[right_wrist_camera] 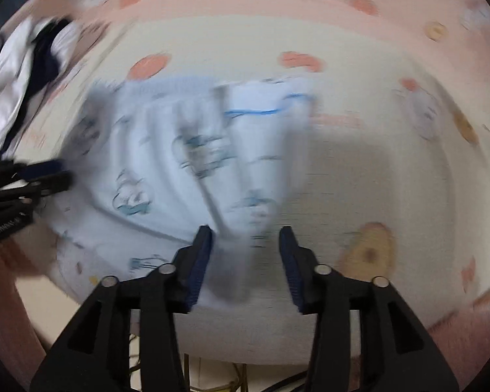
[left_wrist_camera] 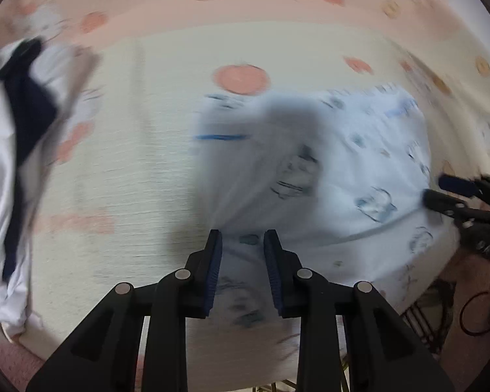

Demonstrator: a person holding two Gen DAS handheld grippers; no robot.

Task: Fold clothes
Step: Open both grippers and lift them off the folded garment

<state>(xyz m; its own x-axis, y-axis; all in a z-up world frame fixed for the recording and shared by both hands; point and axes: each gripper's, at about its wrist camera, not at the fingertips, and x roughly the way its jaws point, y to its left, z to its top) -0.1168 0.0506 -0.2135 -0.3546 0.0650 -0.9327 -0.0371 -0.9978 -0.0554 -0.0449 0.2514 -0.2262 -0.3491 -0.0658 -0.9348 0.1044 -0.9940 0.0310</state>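
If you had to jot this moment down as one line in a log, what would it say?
left tool: open | right tool: open | printed white garment: lying on patterned sheet, between both tools' pads, not pinched | clothes pile: left

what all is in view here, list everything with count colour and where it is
printed garment: one, pale blue-white with small blue-grey prints and a blue trim line, lying on the bed cover in front of both grippers
clothes pile: one heap, white with a dark navy piece, far left on the cover
bed cover: one, cream with a pink band and orange and pink cartoon prints, under everything
cables: a few, dark, on the floor past the cover's near edge
left gripper: one, black with blue pads, jaws apart over the garment's near edge
right gripper: one, black with blue pads, jaws apart, garment cloth between them
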